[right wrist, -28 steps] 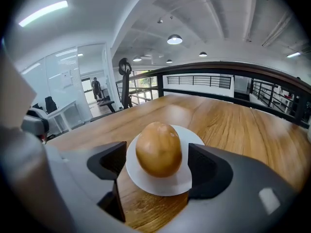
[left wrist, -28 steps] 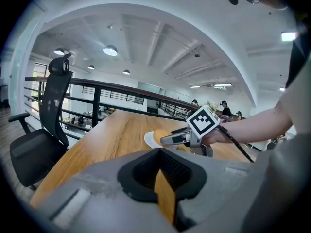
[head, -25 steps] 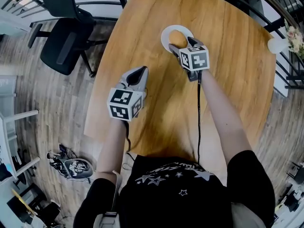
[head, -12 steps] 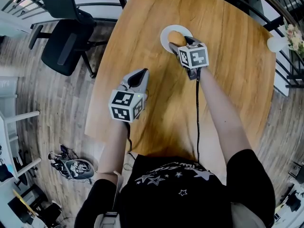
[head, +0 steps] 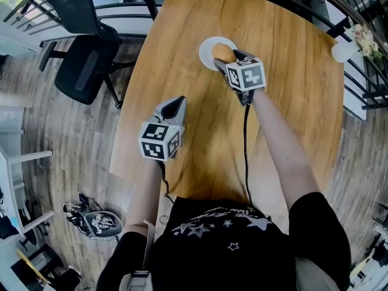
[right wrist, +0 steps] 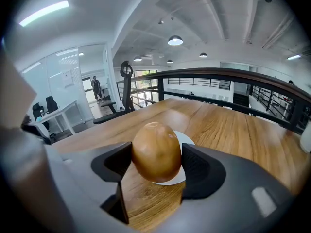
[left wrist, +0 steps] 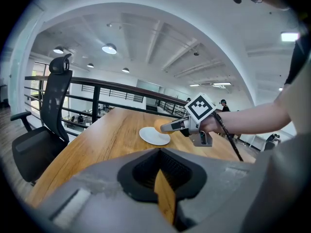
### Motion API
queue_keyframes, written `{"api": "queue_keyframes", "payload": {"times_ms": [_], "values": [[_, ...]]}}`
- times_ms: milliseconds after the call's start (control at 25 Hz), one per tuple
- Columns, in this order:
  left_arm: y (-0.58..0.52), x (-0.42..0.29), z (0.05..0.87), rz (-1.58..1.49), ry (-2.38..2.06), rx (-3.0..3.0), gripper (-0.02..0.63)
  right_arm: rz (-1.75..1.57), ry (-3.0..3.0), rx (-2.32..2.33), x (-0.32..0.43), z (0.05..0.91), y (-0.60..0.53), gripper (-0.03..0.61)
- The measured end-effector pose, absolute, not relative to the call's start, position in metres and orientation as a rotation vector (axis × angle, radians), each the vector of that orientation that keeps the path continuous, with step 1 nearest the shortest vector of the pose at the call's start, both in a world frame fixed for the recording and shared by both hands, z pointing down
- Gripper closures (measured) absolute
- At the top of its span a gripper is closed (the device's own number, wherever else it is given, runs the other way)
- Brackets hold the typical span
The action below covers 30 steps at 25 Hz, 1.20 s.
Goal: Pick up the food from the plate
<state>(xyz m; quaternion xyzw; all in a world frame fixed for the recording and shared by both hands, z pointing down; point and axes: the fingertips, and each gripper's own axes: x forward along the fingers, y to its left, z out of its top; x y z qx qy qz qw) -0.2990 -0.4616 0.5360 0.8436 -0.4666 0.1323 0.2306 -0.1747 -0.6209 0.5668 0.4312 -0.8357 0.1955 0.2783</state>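
Our right gripper (head: 228,58) jaws, wide around the food (right wrist: 156,151) a second ago, have now clamped on it just over the plate (head: 205,47), so the lift looks ready; left gripper (head: 176,102) jaws together, idle over the tabletop (head: 291,102).

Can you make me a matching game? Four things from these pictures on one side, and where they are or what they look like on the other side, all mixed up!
Things:
1. food
2. plate
3. left hand-held gripper
4. chair

Descriptions:
A. black, standing on the floor beside the table
B. white and round, lying on the table
C. brown, pinched between the jaws of the right hand-held gripper
D. jaws together with nothing in them

Pairs: 1-C, 2-B, 3-D, 4-A
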Motion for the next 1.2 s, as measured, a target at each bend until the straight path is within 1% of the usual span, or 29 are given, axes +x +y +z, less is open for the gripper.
{"api": "queue_keyframes", "payload": {"times_ms": [680, 880, 1200], "values": [[-0.406, -0.281, 0.495, 0.322, -1.309, 2.379, 0.612, 0.514, -2.361, 1.193, -0.153, 0.494, -0.548, 0.255], [-0.39, -0.271, 0.471, 0.305, -1.343, 2.394, 0.612, 0.488, -2.407, 1.188, -0.143, 0.466, -0.523, 0.255], [-0.352, -0.25, 0.449, 0.279, -1.427, 2.397, 0.614, 0.512, -2.489, 1.117, -0.13, 0.448, -0.482, 0.255]]}}
